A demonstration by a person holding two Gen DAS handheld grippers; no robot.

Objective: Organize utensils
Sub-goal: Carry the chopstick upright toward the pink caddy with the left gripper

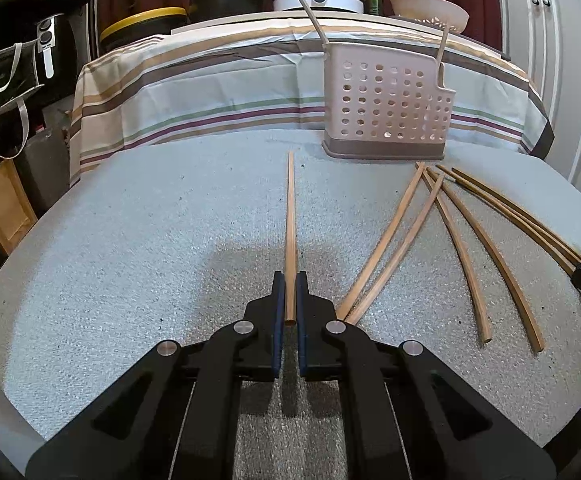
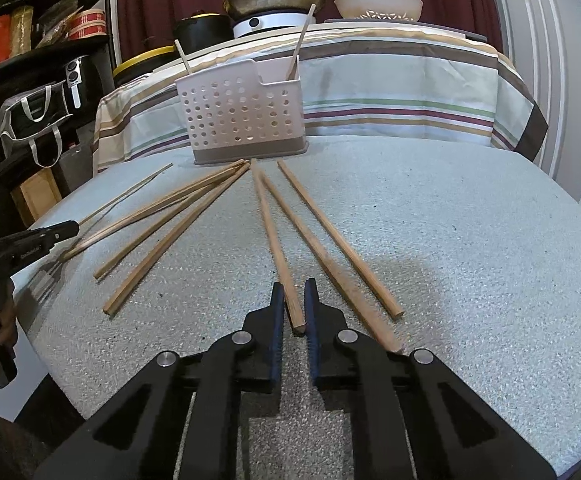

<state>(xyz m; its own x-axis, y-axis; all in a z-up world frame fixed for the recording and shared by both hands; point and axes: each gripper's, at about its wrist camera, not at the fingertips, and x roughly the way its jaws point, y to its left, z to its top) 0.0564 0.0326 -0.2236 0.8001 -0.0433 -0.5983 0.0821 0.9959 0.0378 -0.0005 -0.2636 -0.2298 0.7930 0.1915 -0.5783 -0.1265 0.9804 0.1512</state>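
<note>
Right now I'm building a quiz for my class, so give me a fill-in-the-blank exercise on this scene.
1. The left tool is shut on one ____.
2. The perforated holder already has ____ sticks standing in it.
3. The right tool has closed on a chopstick whose far tip points toward the ____.

Missing words: chopstick; two; holder
</note>
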